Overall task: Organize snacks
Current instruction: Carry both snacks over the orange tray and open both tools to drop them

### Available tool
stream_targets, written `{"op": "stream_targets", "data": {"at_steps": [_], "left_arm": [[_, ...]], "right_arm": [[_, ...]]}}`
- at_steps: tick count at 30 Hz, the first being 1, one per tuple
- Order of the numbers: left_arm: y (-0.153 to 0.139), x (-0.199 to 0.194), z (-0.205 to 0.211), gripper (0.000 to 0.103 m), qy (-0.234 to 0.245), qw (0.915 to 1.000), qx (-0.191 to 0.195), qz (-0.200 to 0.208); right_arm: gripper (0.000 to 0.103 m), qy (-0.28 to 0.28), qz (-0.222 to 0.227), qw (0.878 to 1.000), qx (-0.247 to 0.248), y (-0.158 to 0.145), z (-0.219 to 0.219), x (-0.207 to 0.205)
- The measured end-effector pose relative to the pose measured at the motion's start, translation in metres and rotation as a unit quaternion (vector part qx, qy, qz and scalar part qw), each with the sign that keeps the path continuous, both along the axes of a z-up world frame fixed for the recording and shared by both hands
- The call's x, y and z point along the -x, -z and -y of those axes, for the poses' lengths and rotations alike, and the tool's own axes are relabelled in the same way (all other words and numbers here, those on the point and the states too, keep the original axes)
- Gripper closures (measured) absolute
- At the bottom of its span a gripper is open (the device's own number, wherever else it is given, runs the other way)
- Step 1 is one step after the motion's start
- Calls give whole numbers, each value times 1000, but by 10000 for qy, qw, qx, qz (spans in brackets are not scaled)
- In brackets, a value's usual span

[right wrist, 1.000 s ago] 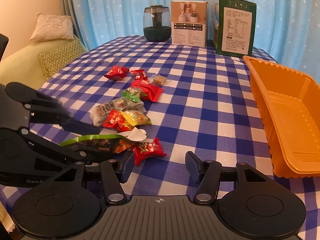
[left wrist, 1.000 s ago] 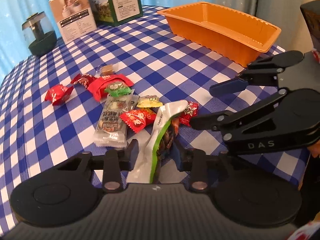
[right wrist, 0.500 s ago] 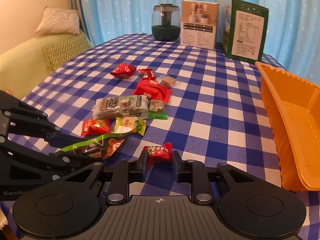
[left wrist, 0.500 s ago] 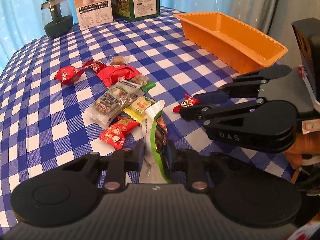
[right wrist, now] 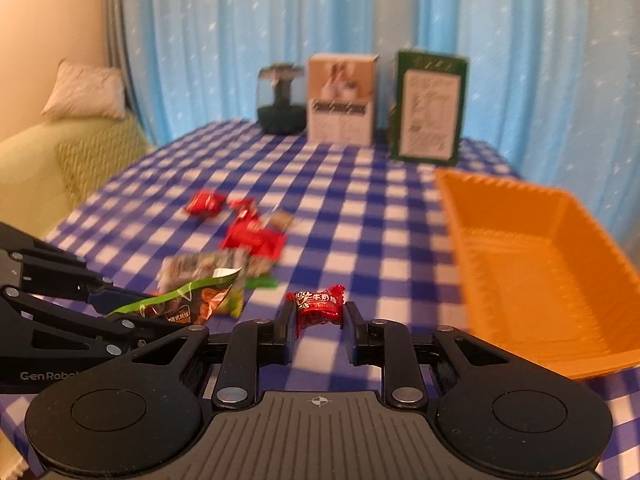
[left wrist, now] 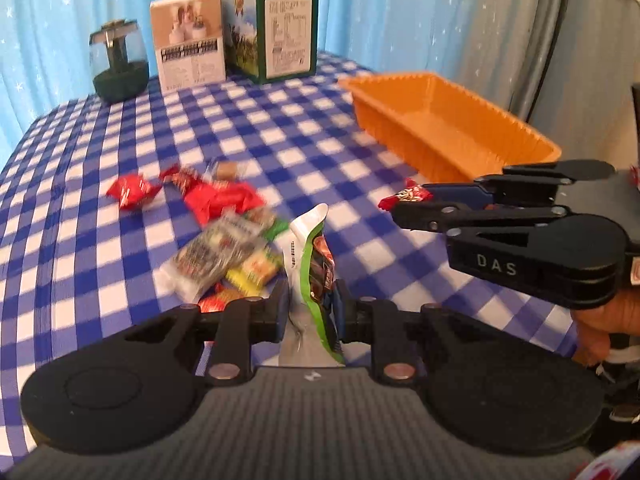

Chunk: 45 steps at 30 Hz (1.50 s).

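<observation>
My left gripper (left wrist: pixel 310 308) is shut on a green and white snack packet (left wrist: pixel 310 256), which stands up off the table between its pads. That packet (right wrist: pixel 188 300) also shows at the left of the right wrist view, with the left gripper (right wrist: pixel 132 306) clamped on it. My right gripper (right wrist: pixel 318 318) is shut on a small red wrapped candy (right wrist: pixel 318 306), lifted above the cloth. The same candy (left wrist: pixel 406 196) sticks out of the right gripper's tips (left wrist: pixel 412 206) at the right of the left wrist view. The orange tray (right wrist: pixel 532 276) lies empty to the right.
Several loose snacks (left wrist: pixel 224 240) lie on the blue checked tablecloth (left wrist: pixel 280 128): red candies (left wrist: pixel 134 192), a clear packet, yellow and green ones. A white box (left wrist: pixel 188 40), a green box (left wrist: pixel 286 28) and a dark jar (left wrist: pixel 120 64) stand at the far edge. A hand (left wrist: pixel 604 320) holds the right gripper.
The right gripper closed on the red candy and lifted it off the cloth. The left gripper tightened on the green packet and raised it. Both views now look higher across the table.
</observation>
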State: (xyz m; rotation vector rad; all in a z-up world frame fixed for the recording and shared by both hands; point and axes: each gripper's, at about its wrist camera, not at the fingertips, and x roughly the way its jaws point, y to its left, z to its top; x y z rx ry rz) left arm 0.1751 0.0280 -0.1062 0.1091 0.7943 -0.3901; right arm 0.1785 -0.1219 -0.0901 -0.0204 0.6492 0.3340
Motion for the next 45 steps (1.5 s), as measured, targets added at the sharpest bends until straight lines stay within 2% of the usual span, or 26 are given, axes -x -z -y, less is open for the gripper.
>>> {"op": "stream_targets", "data": {"at_steps": [4, 12, 18, 22, 33, 39, 45], "left_arm": [[-16, -10, 18, 83, 40, 9997, 215, 147], [-37, -34, 77, 83, 355, 9971, 601, 316], [-37, -56, 115, 83, 488, 9951, 795, 312], [-34, -67, 131, 83, 540, 9947, 828, 275], [-25, -89, 160, 83, 713, 9923, 995, 179], [-20, -91, 168, 76, 800, 9919, 944, 277], [-23, -91, 161, 76, 690, 9931, 897, 293]], "right_arm": [[79, 364, 230, 9991, 45, -20, 24, -2], [78, 1180, 163, 9928, 150, -42, 93, -19], [78, 1485, 30, 9885, 294, -41, 137, -29], [78, 1696, -99, 9853, 156, -35, 161, -33], [78, 1978, -575, 9786, -28, -18, 186, -45], [78, 2000, -601, 9779, -6, -17, 185, -45], [78, 1961, -576, 9789, -18, -19, 181, -46]]}}
